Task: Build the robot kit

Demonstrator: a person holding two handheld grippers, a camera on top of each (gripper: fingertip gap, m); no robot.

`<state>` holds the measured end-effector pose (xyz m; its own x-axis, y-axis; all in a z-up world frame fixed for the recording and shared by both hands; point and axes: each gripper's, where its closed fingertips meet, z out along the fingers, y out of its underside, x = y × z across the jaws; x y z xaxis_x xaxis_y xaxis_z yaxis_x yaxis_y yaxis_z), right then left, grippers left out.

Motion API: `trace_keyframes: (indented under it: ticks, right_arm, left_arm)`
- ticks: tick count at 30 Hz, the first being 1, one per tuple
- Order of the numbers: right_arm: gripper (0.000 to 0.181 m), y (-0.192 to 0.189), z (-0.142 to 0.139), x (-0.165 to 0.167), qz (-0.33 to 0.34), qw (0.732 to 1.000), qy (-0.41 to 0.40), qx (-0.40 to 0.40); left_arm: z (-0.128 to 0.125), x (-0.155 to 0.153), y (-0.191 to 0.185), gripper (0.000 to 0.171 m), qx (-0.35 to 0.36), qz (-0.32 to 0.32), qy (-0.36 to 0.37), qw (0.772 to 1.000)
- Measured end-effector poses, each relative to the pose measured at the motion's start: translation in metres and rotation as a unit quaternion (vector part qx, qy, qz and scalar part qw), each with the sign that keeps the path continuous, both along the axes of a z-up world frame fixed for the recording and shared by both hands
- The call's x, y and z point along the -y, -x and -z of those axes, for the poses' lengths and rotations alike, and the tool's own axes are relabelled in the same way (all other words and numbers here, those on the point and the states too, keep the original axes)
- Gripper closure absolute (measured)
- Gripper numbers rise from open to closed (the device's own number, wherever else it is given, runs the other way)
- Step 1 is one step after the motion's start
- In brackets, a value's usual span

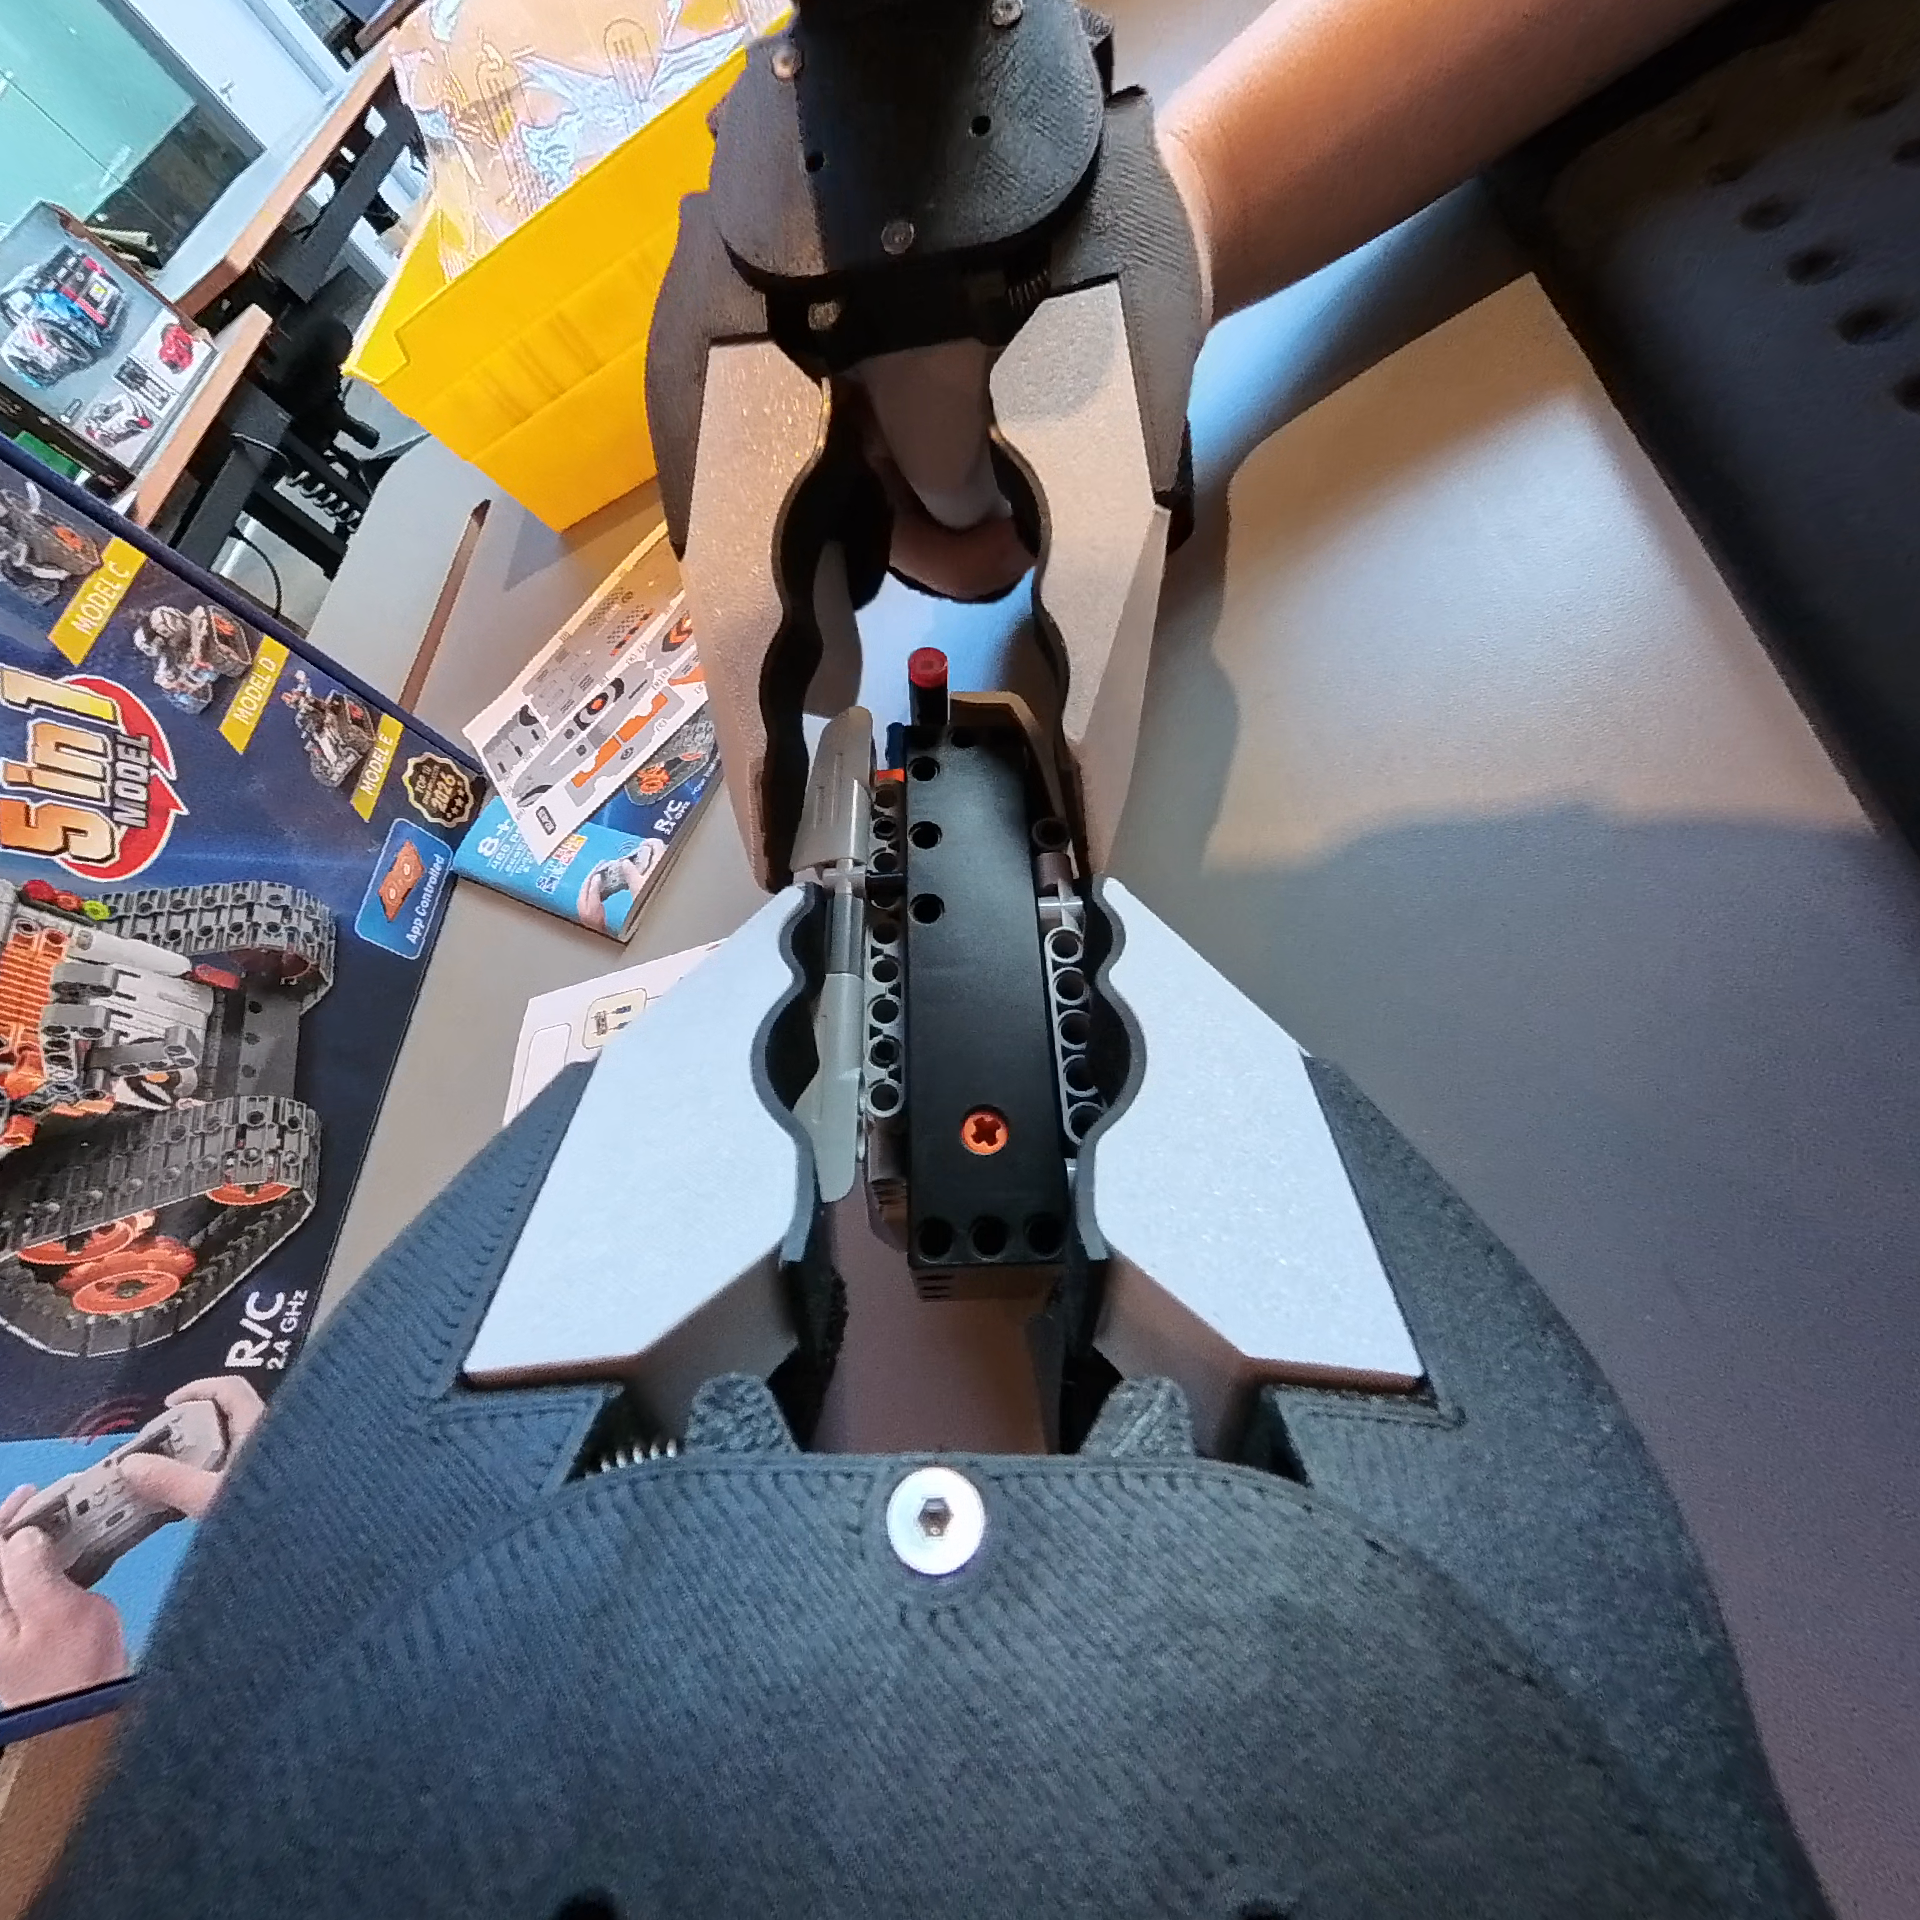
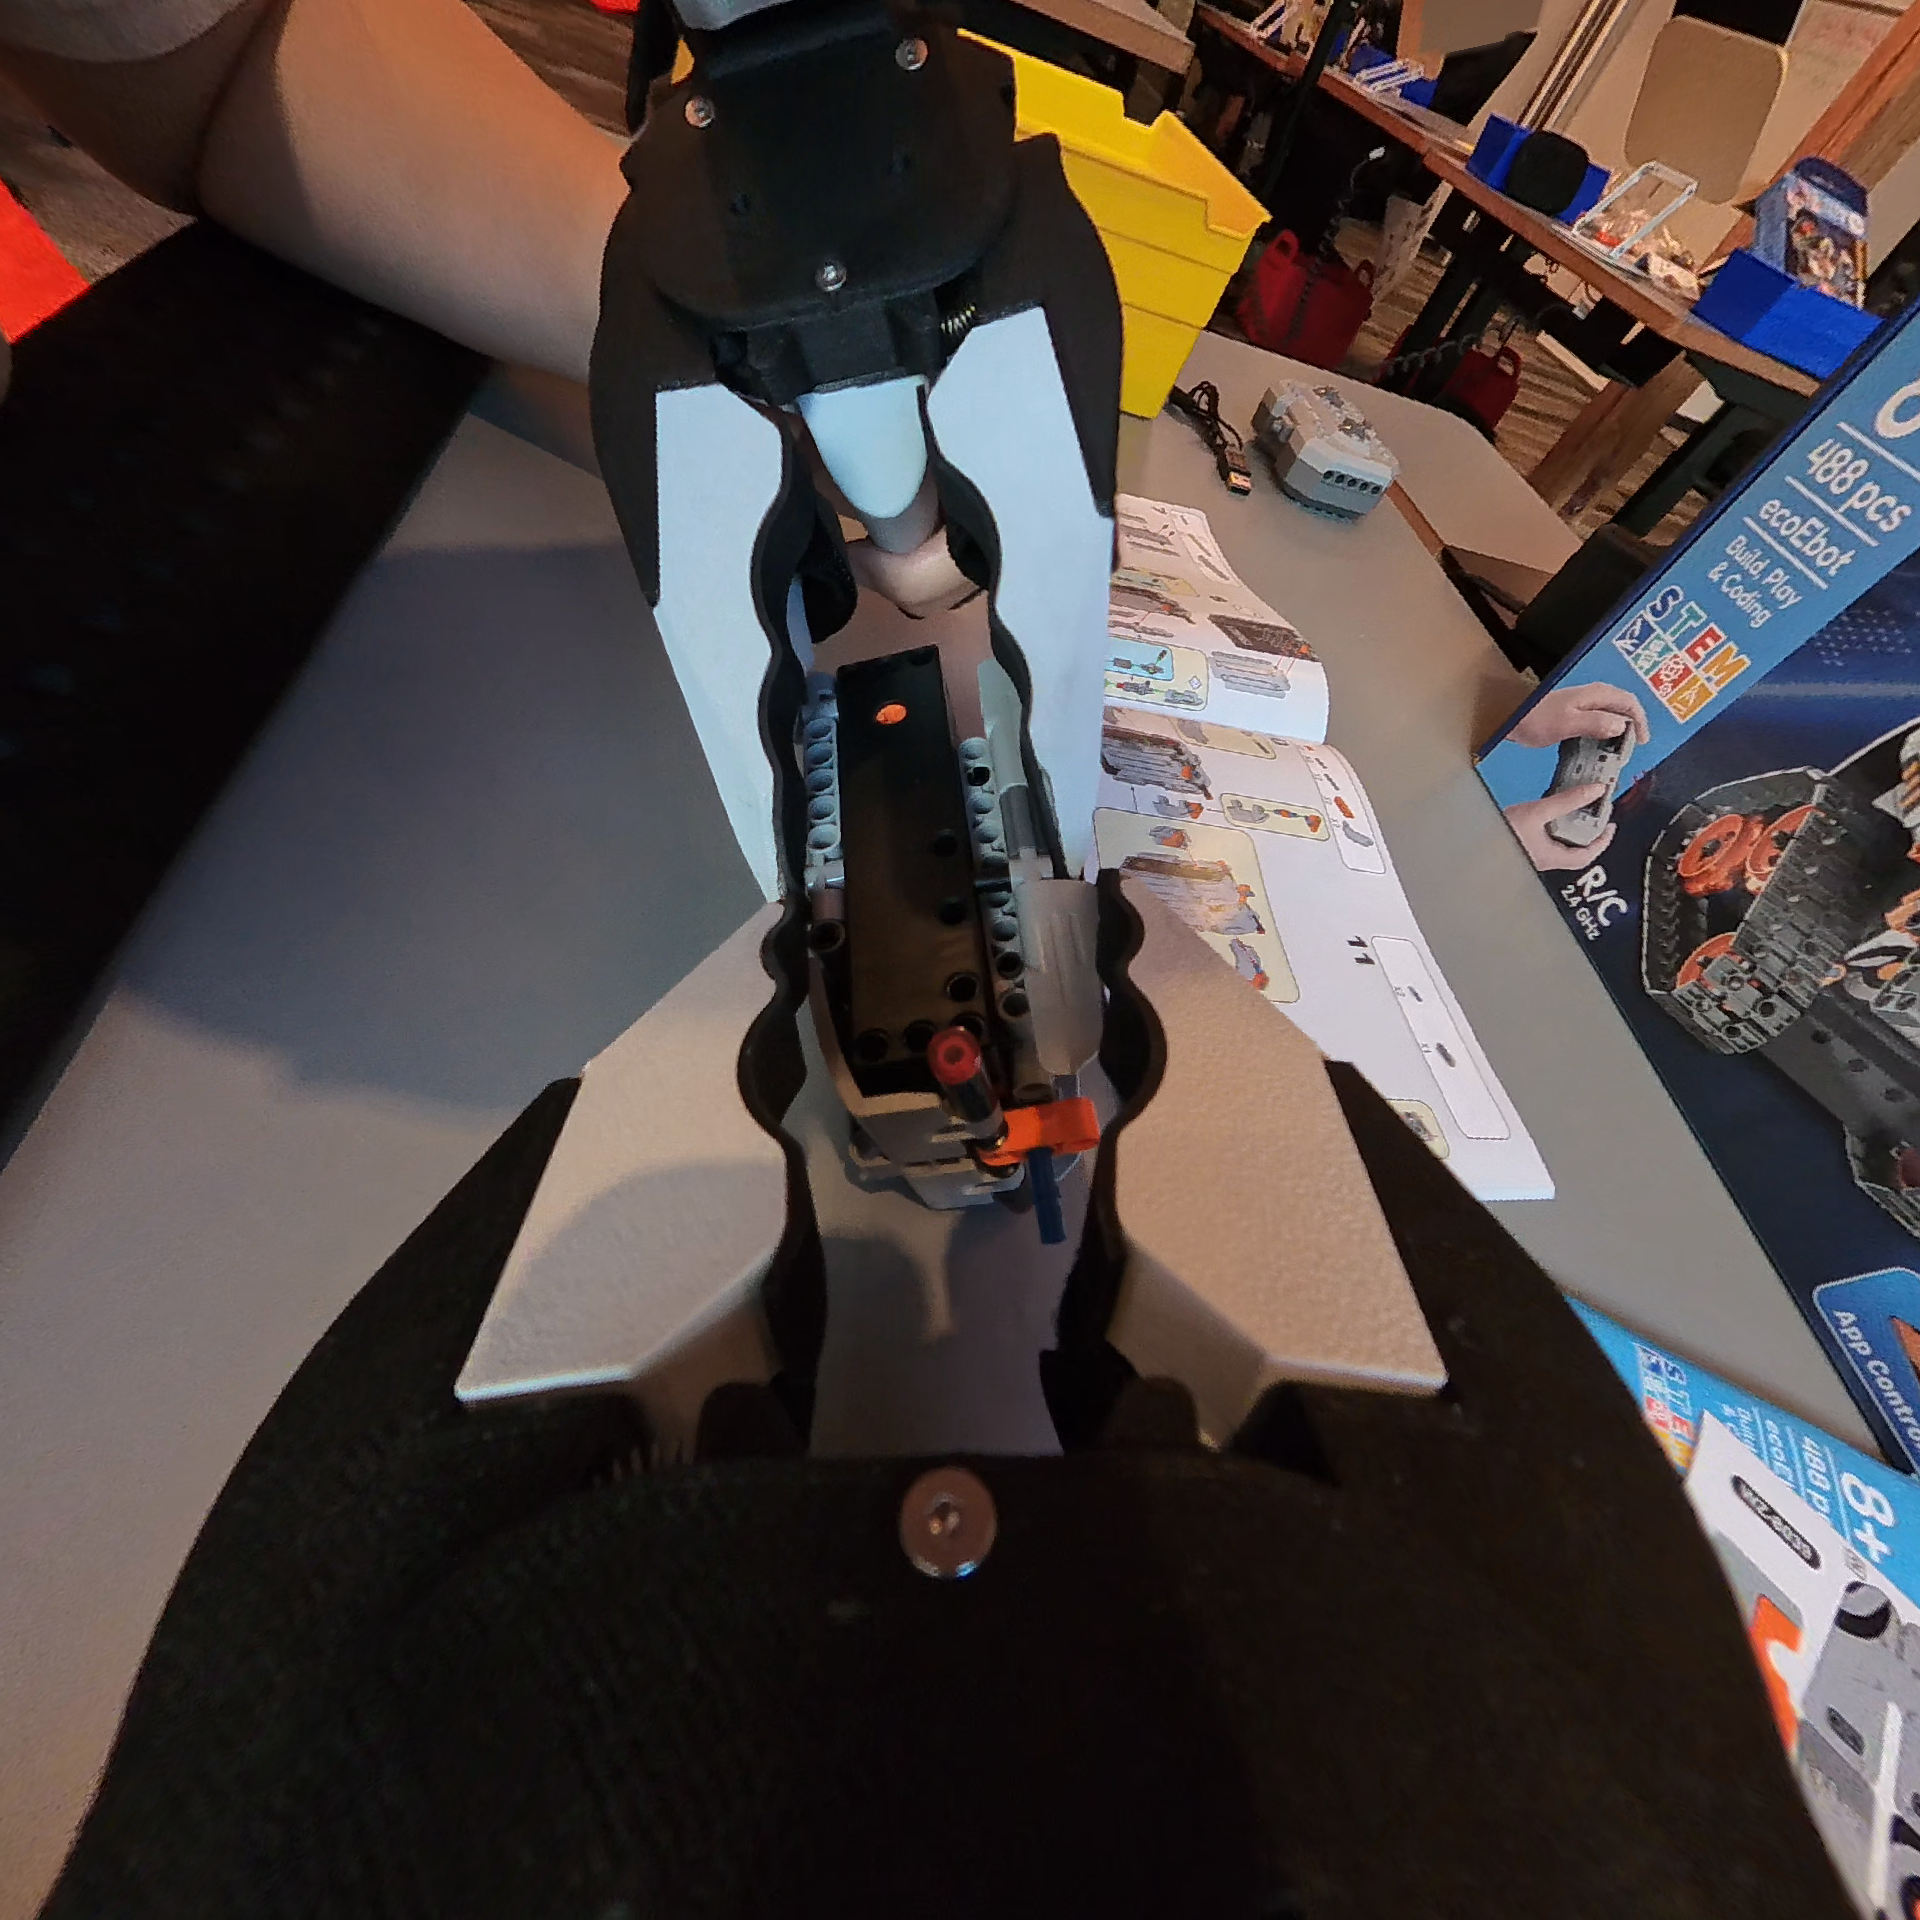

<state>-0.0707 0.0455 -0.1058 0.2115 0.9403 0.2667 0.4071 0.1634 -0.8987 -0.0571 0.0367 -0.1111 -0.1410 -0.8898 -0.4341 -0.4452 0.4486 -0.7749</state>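
Note:
A brick-built assembly [image 1: 971,1039] made of a black block with grey perforated beams, a red-tipped pin and an orange screw head is held above the grey table [image 1: 1507,987]. My left gripper [image 1: 951,899] is shut on its near end in the left wrist view. My right gripper [image 1: 925,831] comes in from the opposite side and is shut on the far end, its tips nearly meeting the left ones. In the right wrist view the assembly [image 2: 899,831] sits between my right gripper [image 2: 945,899] and the left gripper [image 2: 930,821]. An orange connector [image 2: 1049,1127] and a blue axle stick out near the red pin.
A blue toy kit box [image 1: 208,987] [image 2: 1766,831] lies beside the grippers. An open instruction booklet [image 2: 1299,883], a sticker sheet [image 1: 613,748], yellow bins [image 1: 540,312] [image 2: 1153,229], a grey module [image 2: 1325,436] with a cable, and a black perforated chair [image 1: 1766,260] are around. Less than 4 cm separates the two grippers' tips.

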Motion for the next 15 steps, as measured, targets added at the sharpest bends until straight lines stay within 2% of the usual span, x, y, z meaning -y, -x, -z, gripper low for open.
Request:
trace_keyframes:
  ticks: [15]
  right_arm:
    - [0.125,-0.0002,0.0005,-0.0008,0.001,1.000,0.000,-0.006]
  left_arm:
    - [-0.0008,0.0007,0.0004,0.125,0.001,0.002,-0.037,0.999]
